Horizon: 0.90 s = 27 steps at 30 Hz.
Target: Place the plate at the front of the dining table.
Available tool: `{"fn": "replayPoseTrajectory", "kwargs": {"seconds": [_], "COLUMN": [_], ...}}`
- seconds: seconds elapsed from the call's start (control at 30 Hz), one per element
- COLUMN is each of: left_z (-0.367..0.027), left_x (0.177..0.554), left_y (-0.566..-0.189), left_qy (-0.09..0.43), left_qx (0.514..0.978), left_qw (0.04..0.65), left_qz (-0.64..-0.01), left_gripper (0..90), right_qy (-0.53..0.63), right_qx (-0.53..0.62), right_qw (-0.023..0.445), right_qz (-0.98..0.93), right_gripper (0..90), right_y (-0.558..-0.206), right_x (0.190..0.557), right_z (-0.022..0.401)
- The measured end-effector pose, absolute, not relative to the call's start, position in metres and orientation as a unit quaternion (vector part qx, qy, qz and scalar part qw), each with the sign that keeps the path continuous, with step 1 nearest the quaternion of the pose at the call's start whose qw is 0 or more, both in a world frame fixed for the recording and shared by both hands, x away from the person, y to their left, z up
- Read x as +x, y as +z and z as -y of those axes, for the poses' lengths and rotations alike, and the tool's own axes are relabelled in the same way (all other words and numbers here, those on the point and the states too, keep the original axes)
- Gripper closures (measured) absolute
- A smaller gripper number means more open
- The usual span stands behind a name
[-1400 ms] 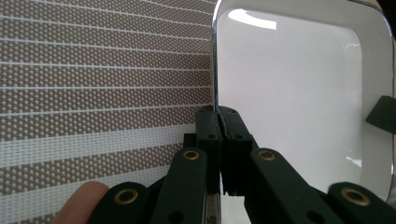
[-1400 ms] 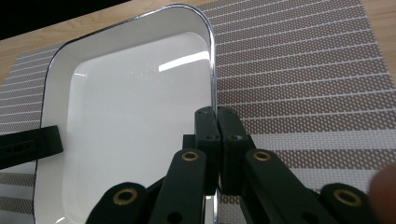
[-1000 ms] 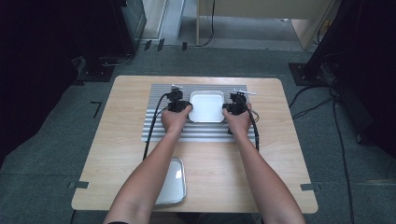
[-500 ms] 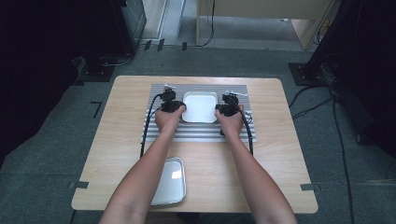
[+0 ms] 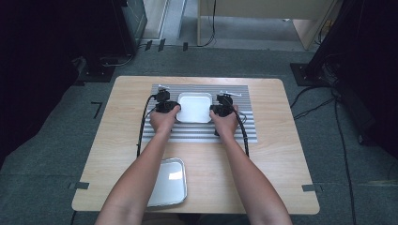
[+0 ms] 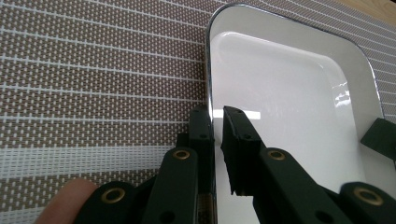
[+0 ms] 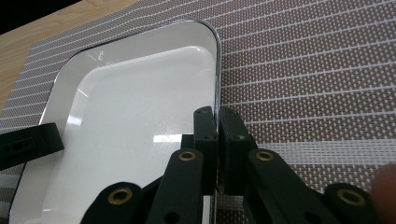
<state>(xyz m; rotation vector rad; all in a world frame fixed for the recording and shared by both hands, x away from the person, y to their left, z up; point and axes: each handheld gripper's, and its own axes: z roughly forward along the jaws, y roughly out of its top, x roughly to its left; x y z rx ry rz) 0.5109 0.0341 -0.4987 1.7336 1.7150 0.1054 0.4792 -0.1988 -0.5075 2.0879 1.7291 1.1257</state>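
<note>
A white square tray (image 5: pixel 194 108) with a shiny rim is over the striped placemat (image 5: pixel 202 133) at the middle of the table. My left gripper (image 5: pixel 170 108) is shut on its left rim and my right gripper (image 5: pixel 215 110) on its right rim. In the left gripper view the jaws (image 6: pixel 217 126) pinch the tray's (image 6: pixel 280 93) thin edge, one inside and one outside. The right gripper view has the same pinch (image 7: pixel 217 123) on the tray's (image 7: pixel 135 102) opposite edge. Whether the tray rests on the mat or hangs just above it, I cannot tell.
A second, metal tray (image 5: pixel 168 183) lies near the table's front edge, under the person's left forearm. The wooden table (image 5: pixel 277 164) has bare room on both sides of the mat. Cables trail from both grippers toward the person.
Both hands and the white tray between them have slid to the left across the placemat. The grips on the rims look unchanged.
</note>
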Motion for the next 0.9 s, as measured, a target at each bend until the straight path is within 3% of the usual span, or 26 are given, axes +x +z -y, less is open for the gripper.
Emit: {"fn": "replayPoseTrajectory", "kwargs": {"seconds": [0.9], "left_z": [-0.0262], "left_x": [0.5062], "left_y": [-0.4992], "left_qy": [0.047], "left_qx": [0.684], "left_qw": [0.350], "left_qz": [-0.638], "left_gripper": [77.5], "right_qy": [0.378], "right_qx": [0.710], "right_qw": [0.129], "right_qz": [-0.579], "right_gripper": [86.9], "right_y": [-0.5120], "right_x": [0.4799], "right_z": [0.2011]}}
